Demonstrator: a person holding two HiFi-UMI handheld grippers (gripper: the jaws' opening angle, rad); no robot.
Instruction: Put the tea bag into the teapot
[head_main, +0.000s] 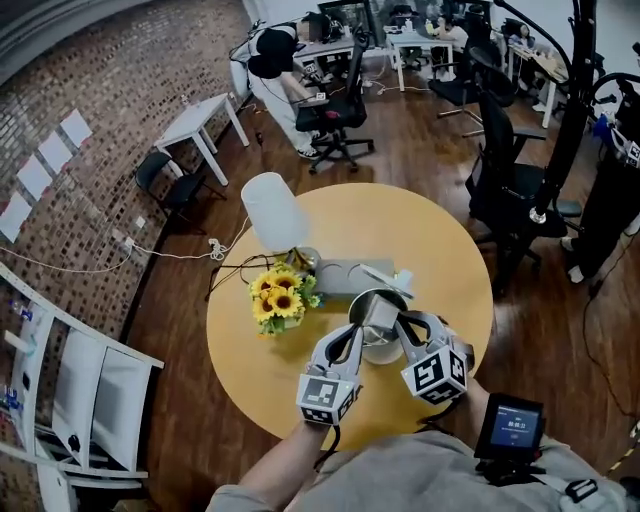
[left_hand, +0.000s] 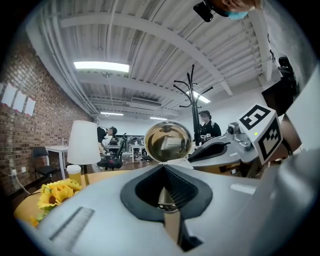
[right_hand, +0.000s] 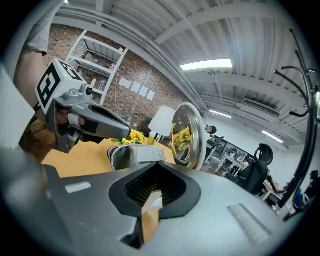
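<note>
A steel teapot (head_main: 372, 345) stands open near the front of the round yellow table (head_main: 440, 250). My left gripper (head_main: 352, 338) is shut on the teapot lid (left_hand: 167, 141) by its metal handle and holds it upright beside the pot's mouth. My right gripper (head_main: 402, 328) is shut on the white tea bag (right_hand: 145, 154), which sits over the teapot (right_hand: 117, 156) at its rim. In the right gripper view the shiny lid (right_hand: 186, 135) stands on edge just past the tea bag, and the left gripper (right_hand: 107, 122) reaches in from the left.
A white lamp (head_main: 275, 210), a bunch of sunflowers (head_main: 278, 295) and a grey box (head_main: 345, 275) stand on the table behind the teapot. Black office chairs (head_main: 505, 180) are at the far right, a white shelf (head_main: 70, 400) at the left.
</note>
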